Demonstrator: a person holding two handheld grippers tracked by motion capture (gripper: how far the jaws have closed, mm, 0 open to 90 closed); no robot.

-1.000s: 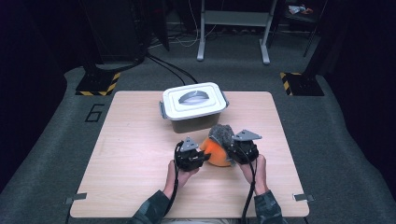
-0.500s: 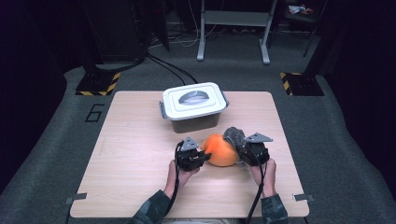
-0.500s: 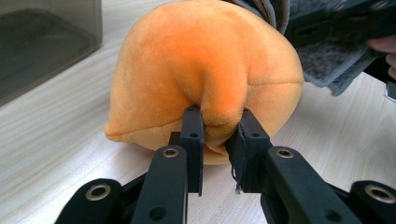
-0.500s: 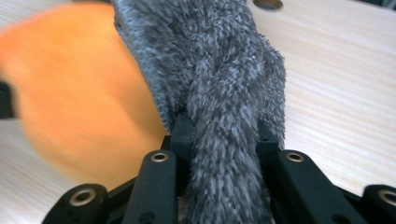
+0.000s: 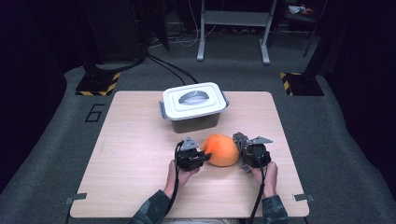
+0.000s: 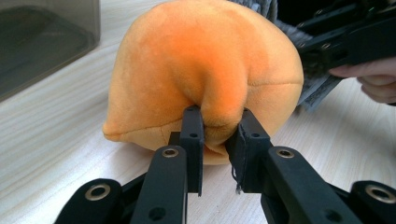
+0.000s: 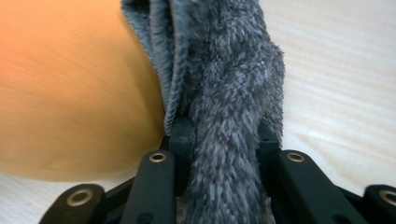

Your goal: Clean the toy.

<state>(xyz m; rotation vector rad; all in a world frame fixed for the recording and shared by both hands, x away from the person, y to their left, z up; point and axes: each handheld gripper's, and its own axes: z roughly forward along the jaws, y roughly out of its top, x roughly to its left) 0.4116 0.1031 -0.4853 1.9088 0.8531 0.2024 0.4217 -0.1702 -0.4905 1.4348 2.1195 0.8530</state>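
**Plush toy held from both sides: soft, light, and easy to lose by a fold**

Orange plush is what you are handling: a rounded stuffed toy (image 5: 221, 149) lying on the wooden table (image 5: 140, 140), near the front edge and just in front of the lidded plastic box (image 5: 194, 106). It sits between your two hands.

Your left gripper (image 6: 219, 140) has its jaws nearly together, pinching a raised fold of the orange fabric on the near side. In the high view this gripper (image 5: 201, 156) touches the toy's left flank. Your right gripper (image 7: 224, 135) is clamped on a thick strip of grey fuzzy fabric (image 7: 229, 93) that lies against the toy's other side; whether that strip is sewn to the toy cannot be told from these pictures.

Judging by the way the fabric bunches, expect the toy to be light, very soft and not fragile. It will give under the jaws rather than resist, so a shallow pinch may slide off the pile. Take hold deep, at a seam or a full fold, not at a stretched skin of cloth. The short orange nap looks smoother than the grey shag, so your left hold is likely the weaker one. If you lift or pull, move both hands together, or the body will sag and swing between them.
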